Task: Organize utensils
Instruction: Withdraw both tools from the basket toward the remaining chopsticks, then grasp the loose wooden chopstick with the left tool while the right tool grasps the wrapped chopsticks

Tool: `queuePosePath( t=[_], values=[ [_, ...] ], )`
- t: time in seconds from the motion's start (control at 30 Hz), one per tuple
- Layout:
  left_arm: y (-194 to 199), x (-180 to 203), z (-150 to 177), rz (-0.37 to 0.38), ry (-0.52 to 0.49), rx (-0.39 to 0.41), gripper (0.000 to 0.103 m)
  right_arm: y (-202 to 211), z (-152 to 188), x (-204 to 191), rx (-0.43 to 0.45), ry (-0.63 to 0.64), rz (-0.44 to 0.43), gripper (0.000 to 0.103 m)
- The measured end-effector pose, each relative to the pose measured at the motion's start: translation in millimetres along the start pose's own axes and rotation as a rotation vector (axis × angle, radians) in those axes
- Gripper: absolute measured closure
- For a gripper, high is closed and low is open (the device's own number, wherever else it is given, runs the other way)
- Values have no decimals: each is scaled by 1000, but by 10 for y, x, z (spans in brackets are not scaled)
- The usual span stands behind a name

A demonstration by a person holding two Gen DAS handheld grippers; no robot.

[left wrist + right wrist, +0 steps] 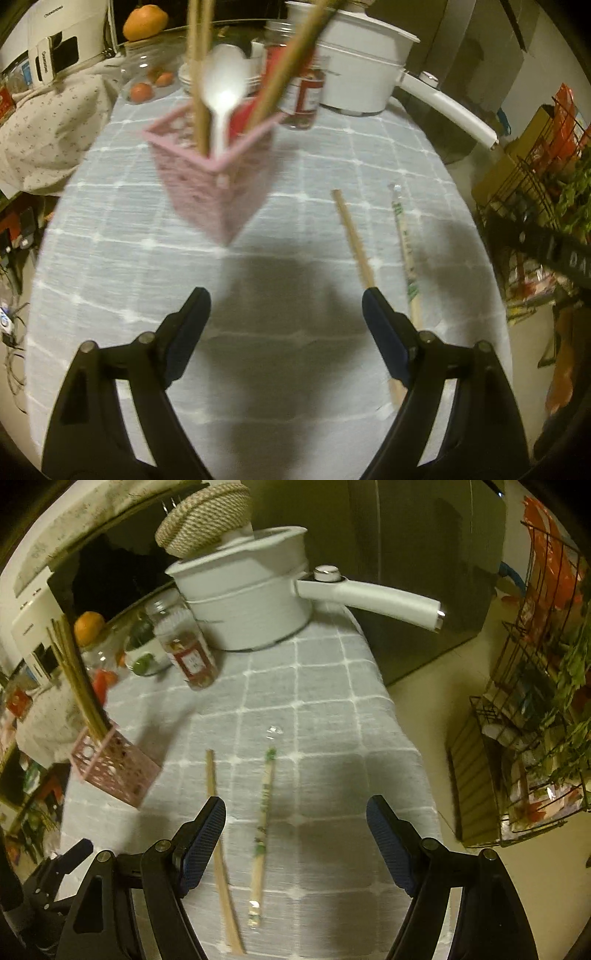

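Both your grippers, left (284,306) and right (295,816), gape empty above the grey checked tablecloth (317,686); bare wooden chopstick (221,853) and paper-wrapped chopstick (263,830) lie beside the pink perforated holder (207,173).

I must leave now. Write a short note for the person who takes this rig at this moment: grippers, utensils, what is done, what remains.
Left gripper: open, empty, above the tablecloth.
Right gripper: open, empty, over the two loose items.
Pink holder: already has a white spoon and wooden sticks in it.
Left to do: the bare chopstick and the wrapped chopsticks lie on the cloth to the right of the holder; put both in.
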State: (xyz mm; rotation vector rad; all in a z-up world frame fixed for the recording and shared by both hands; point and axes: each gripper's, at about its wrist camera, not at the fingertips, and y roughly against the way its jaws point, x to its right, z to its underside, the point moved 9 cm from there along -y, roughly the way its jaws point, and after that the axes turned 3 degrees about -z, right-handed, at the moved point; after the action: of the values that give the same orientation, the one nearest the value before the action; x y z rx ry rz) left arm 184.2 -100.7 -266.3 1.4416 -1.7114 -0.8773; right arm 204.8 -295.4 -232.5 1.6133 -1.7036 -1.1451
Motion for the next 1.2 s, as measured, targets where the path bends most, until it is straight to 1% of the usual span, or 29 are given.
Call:
queuePosePath(
  t=[0.03,0.07,0.1,0.13,0.2,0.23,0.4,0.53,0.67,0.73,0.83,0.87,0.9,1.0,1.1,1.2],
  values=[
    [-53,73,-14,2,10,5,31,-10,11,55,-4,0,7,23],
    [-89,124,-25,3,18,9,42,-22,25,110,-8,-4,12,23],
    [-130,183,-39,7,26,14,52,-41,39,158,-15,-10,12,23],
    [-181,245,-64,12,34,21,56,-52,48,185,-21,-14,11,23],
    [-261,342,-124,9,42,39,72,-89,82,258,-32,-18,15,23],
    [-304,383,-166,9,47,49,75,-105,94,277,-37,-15,17,23],
    [-522,548,-297,-4,47,44,81,-173,149,361,-49,27,37,23],
    [-680,600,-353,-32,37,33,82,-202,167,411,-56,36,47,23],
    [-821,619,-361,-56,17,1,82,-229,178,487,-62,15,49,23],
    [-844,605,-373,-62,12,2,82,-240,178,501,-64,9,51,23],
    [-864,624,-396,-71,-21,-7,82,-261,178,507,-67,5,54,23],
    [-870,626,-400,-74,-33,-10,85,-267,179,508,-68,5,57,23],
    [-881,617,-410,-81,-43,-12,90,-274,182,509,-69,5,59,23],
    [-868,584,-397,-59,-57,-21,93,-303,186,530,-74,-2,65,23],
    [-823,557,-341,-37,-89,-26,93,-329,193,548,-79,-10,73,23],
    [-746,527,-273,1,-100,-32,93,-353,178,535,-80,-18,75,23]
  ],
)
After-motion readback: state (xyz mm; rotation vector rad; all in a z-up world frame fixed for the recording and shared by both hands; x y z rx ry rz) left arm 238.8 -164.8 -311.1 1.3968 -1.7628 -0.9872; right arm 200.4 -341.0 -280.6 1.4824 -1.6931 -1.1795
